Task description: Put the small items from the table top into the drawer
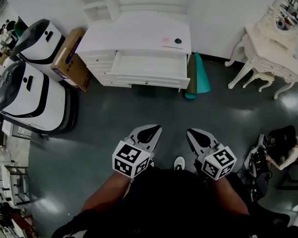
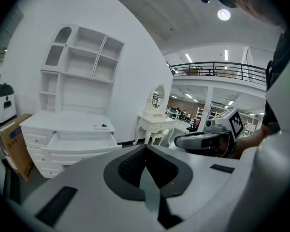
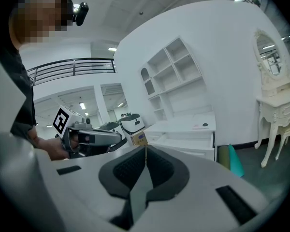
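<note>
Left hand-held gripper point(image 1: 156, 129) and right hand-held gripper point(image 1: 190, 132): both pinched shut, empty. Small black item point(image 1: 178, 40) sits on the white bench point(image 1: 134, 33) at 12 o'clock, drawer point(image 1: 149, 66) open.

Both grippers held low, side by side, jaws closed

The left gripper point(image 1: 150, 131) and the right gripper point(image 1: 196, 134) sit just in front of the person's body, near each other but apart, both pointing forward. Each one's jaws are pressed together with nothing between them. The left forearm point(image 1: 107, 192) and right forearm point(image 1: 229, 192) reach out behind the marker cubes.
</note>
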Motion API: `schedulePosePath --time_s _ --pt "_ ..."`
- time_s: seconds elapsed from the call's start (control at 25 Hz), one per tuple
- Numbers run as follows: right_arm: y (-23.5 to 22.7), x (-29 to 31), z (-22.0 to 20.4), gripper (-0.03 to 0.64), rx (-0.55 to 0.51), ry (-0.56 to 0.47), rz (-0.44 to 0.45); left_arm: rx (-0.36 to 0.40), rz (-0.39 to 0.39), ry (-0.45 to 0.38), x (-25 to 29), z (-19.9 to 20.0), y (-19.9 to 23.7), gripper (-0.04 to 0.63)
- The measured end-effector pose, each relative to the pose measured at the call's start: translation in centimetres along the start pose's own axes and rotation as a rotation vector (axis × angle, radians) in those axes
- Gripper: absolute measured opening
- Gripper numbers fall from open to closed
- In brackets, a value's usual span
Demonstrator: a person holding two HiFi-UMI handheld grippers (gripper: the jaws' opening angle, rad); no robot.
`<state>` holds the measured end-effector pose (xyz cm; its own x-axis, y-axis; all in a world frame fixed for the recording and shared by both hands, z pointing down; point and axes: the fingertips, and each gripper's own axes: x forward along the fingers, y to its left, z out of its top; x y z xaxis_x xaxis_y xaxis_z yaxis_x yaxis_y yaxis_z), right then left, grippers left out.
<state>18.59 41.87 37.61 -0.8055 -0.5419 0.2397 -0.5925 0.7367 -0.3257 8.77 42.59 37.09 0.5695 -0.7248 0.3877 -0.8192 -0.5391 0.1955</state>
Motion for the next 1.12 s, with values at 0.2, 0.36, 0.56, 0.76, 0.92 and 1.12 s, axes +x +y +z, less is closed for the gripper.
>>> schedulePosePath --time_s 0.2,0.36,0.56,0.76,0.92,1.12 --pt "-0.3 -0.8 0.4 0.028 -0.011 -0.025 0.021 -0.006 0.014 0.0 0.6 0.0 -0.4 0.003" --pt "-0.9 -1.4 0.6 0.028 -0.015 -0.027 0.027 -0.009 0.022 0.0 1.2 0.3 -1.0 0.003" --pt "-2.5 -2.7 0.5 0.028 -0.008 -0.02 0.029 -0.008 0.033 -0.002 2.3 0.5 -2.3 0.003" --pt "-4.1 -3.8 0.4 0.028 0.003 -0.014 0.043 -0.014 0.06 0.002 3.2 0.3 -3.5 0.003" --pt "-5.5 -4.6 0.3 0.028 -0.001 0.0 0.066 -0.024 0.092 0.005 4.2 0.2 -4.2 0.003" --pt "-7.0 -5.2 0.2 0.028 0.003 0.008 0.103 -0.019 0.132 0.022 5.1 0.0 -5.0 0.003"
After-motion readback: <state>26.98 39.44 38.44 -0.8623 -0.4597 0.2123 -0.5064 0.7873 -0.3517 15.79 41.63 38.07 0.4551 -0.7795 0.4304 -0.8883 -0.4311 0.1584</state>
